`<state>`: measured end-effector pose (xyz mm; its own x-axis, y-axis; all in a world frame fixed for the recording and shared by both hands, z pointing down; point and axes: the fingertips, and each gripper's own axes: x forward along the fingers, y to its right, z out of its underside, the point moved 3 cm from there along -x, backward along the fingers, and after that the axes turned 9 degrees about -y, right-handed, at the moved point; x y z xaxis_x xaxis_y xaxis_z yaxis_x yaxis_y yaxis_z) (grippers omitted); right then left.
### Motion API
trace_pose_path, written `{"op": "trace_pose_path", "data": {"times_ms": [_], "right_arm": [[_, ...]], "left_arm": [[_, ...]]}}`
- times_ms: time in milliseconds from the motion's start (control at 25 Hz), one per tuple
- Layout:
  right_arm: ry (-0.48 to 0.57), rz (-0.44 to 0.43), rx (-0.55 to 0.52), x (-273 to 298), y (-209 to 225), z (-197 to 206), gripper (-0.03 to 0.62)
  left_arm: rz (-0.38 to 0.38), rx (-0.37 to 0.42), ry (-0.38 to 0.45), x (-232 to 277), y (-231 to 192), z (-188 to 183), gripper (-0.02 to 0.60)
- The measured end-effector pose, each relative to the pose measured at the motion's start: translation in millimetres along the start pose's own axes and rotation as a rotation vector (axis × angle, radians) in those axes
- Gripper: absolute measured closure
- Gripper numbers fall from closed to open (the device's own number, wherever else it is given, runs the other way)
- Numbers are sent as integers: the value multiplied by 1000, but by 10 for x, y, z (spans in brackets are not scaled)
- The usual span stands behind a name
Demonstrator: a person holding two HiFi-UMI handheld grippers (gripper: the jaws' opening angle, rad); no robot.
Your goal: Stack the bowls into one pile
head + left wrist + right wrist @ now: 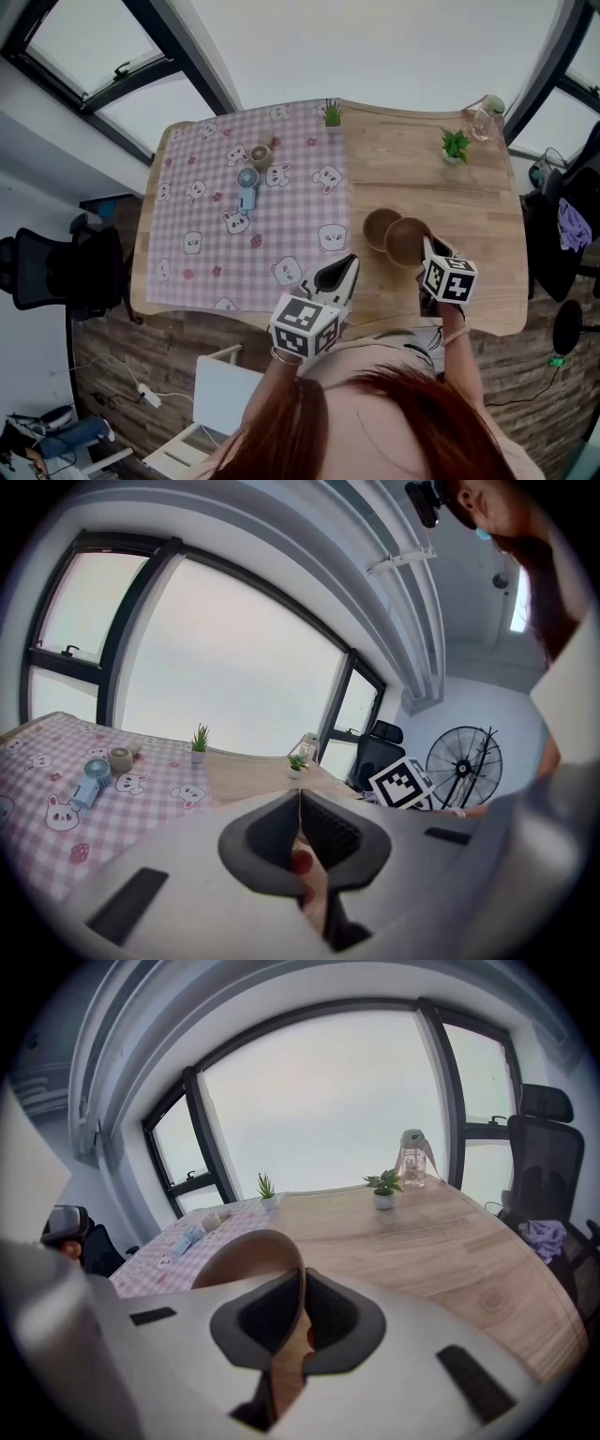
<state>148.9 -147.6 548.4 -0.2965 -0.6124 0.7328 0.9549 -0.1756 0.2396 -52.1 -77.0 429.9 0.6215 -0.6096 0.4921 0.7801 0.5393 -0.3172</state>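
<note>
My right gripper (302, 1283) pinches the rim of a brown bowl (409, 241), its jaws closed on the thin wall, over the bare wood of the table (469, 202). From the head view the held bowl's edge overlaps a second brown bowl (379, 228) just to its left; I cannot tell whether the two touch. My left gripper (348, 263) hangs near the table's front edge, jaws pressed together on nothing, where the pink checked cloth (216, 178) meets the wood.
</note>
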Motion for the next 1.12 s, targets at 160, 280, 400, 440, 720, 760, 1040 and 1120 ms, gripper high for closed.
{"op": "trace_pose_path", "data": {"times_ms": [160,280,400,440,720,760,1040,1120], "right_arm": [[-6,-13,-24,38,-81,-31,579],[-6,-21,-42,77,-126,-81,579],[-8,-30,-53,104,-159,-106,579],[-11,-33,-56,112,-166,-108,577],[-32,-56,-88,238,-213,-151,576],[-36,-59,-89,255,-220,-142,576],[-59,-78,-106,381,-289,-137,574],[-66,-84,-112,418,-303,-147,572]], "left_arm": [[-19,-14,9,-46,-48,16,571],[-32,-24,19,-65,-85,14,571],[-45,-33,23,-88,-108,18,571],[-49,-36,23,-94,-113,19,571],[-82,-57,29,-105,-150,43,571],[-85,-60,26,-107,-152,56,571],[-116,-80,31,-148,-212,69,571],[-126,-84,33,-156,-228,69,571]]}}
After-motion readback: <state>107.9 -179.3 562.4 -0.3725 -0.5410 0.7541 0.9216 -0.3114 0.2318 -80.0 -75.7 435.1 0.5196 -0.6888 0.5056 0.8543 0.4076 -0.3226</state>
